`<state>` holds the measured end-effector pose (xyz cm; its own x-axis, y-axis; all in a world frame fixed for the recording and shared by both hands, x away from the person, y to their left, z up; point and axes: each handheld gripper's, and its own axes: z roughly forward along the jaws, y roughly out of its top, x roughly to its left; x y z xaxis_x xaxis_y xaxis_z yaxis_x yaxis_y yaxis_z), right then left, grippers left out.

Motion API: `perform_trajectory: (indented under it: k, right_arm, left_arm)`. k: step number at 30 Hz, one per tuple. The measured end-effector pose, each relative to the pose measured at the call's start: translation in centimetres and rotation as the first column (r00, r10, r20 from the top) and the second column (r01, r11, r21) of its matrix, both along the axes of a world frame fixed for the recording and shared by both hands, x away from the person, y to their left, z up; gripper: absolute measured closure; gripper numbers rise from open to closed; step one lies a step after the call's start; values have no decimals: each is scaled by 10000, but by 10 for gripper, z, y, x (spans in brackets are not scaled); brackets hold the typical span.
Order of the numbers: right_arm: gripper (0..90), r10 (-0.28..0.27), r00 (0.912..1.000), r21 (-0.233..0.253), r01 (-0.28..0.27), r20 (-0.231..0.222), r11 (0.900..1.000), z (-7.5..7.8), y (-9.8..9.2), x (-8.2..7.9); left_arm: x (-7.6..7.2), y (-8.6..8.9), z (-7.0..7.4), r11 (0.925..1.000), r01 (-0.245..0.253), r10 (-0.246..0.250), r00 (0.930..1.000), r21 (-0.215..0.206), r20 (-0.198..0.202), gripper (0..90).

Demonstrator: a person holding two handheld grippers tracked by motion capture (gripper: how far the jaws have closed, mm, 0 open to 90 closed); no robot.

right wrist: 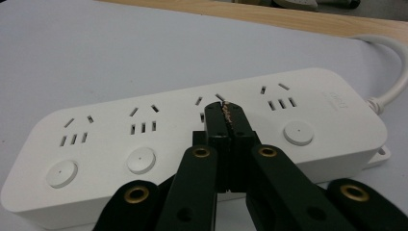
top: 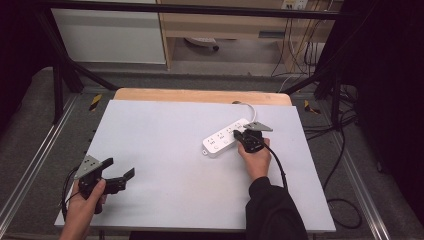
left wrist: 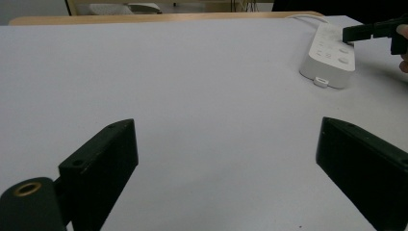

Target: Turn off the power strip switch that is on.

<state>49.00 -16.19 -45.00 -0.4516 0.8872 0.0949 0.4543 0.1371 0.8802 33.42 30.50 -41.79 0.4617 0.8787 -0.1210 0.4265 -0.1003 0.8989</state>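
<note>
Jaws on the right gripper [right wrist: 225, 111] are pressed together into one blunt tip, pinching nothing. That tip sits over the white power strip [right wrist: 192, 139], above the third socket group counting from the strip's free end, where the third round button [right wrist: 216, 139] should be; the closed tip hides it, so I can't tell if it's touching or just hovering. Looks like a button press in hand.

Landmark is the power strip [top: 226, 137]: it lies diagonal on the desk [top: 165, 150], its cable [top: 248, 109] leaving from the far end toward the wooden edge. The right gripper [top: 239, 134] comes at it from the near side.

Left gripper [top: 121, 171] is well apart from the strip, toward the near left corner of the desk, jaws spread wide and empty. From its own view, the strip [left wrist: 329, 57] is far off at upper right.

How to do it well, my read:
- Keep the jaws closed; a single stiff tip beats two splayed ones on a small button.
- Centre on the button, not the socket slots just beyond it. The neighbouring buttons [right wrist: 298, 133] and [right wrist: 141, 160] give the line to follow.
- Push straight down. An angled push could skate the tip off or slide the strip, which isn't held.
- If the strip slides, bring the left gripper over to pin its free end.
- Short, firm press, then lift straight up.
</note>
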Motion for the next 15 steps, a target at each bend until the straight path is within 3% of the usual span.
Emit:
perform_trajectory:
  k: [15]
  right_arm:
    - [900,115,9999,-424,-110,113,9990,0,2,0]
  left_arm:
    - [-1,0,1,10000,-24,25,10000,-18,74,73]
